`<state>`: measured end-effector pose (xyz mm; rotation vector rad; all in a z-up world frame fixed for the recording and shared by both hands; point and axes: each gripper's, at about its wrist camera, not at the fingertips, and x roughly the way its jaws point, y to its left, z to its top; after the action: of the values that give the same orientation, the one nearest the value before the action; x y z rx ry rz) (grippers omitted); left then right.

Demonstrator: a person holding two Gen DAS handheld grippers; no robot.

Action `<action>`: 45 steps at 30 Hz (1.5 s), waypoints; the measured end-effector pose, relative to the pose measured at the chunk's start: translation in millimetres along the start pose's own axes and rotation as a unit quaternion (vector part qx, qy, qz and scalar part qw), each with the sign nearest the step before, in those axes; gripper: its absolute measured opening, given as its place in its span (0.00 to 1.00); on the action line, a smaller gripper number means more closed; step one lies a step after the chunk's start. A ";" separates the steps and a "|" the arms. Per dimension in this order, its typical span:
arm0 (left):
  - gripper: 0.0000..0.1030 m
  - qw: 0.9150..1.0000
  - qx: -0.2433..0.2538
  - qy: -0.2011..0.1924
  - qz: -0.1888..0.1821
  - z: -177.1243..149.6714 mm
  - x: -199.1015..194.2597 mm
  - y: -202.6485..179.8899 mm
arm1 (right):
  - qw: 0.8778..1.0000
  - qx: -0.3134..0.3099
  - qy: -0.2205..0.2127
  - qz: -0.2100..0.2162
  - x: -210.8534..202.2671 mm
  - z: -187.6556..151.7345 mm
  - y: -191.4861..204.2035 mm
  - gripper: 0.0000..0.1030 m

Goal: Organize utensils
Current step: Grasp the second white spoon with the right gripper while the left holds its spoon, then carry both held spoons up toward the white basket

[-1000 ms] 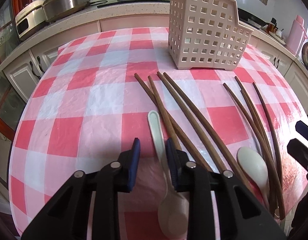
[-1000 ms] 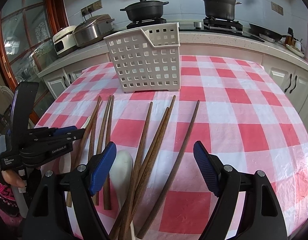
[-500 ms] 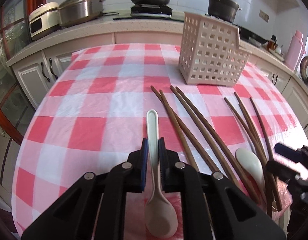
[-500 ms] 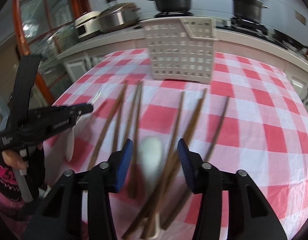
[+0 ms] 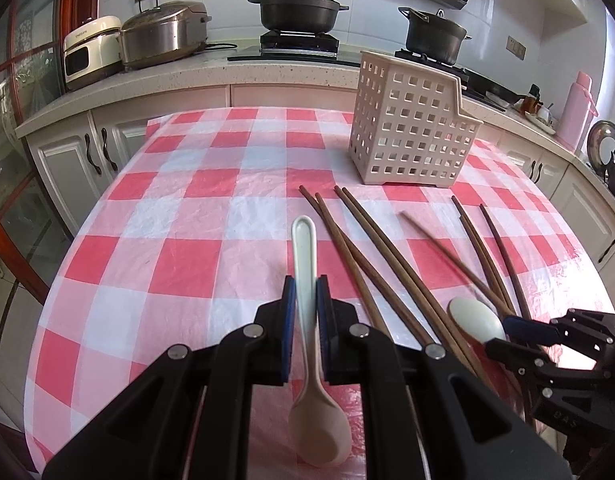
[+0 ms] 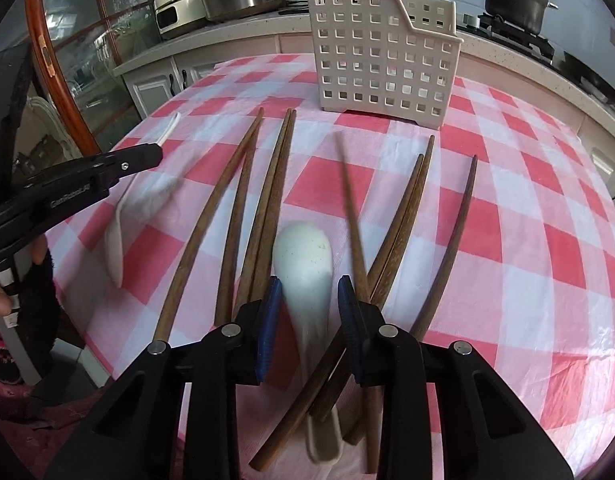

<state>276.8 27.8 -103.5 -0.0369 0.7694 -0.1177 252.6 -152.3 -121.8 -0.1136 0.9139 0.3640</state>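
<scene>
My left gripper (image 5: 305,312) clamps one white spoon (image 5: 307,320) by its handle, pointing at the basket (image 5: 411,136) ahead, while my right gripper's (image 6: 307,304) half-open jaws straddle the second spoon (image 6: 305,268) lying lengthwise among chopsticks (image 6: 263,200).

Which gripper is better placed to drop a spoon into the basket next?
Left. The left gripper is shut on a white spoon; the right gripper only straddles the other spoon, unclamped. Basket stands ahead.
</scene>
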 end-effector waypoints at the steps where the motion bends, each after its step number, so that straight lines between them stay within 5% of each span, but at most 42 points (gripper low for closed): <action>1: 0.10 1.000 0.001 0.000 -0.001 -0.2 0.2 -0.1 | 1.000 -0.003 0.000 -0.003 1.3 0.9 1.2 0.28; 15: 0.10 1.000 0.003 -0.012 -0.011 -8.1 -8.8 -1.9 | 0.999 0.026 -0.021 -0.037 9.8 6.0 8.8 0.29; 24: 0.10 1.000 0.001 -0.025 -0.011 -7.2 -22.8 4.1 | 0.994 0.080 -0.075 0.003 -12.1 22.0 2.8 0.29; 45: 0.10 0.997 0.029 -0.063 -0.026 29.1 -36.7 -24.7 | 0.983 0.102 -0.154 -0.004 -48.5 46.3 -25.9 0.26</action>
<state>268.6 7.5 -55.3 -0.0098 0.6391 -0.1861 269.8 -177.5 -56.7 0.1240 0.6392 0.2689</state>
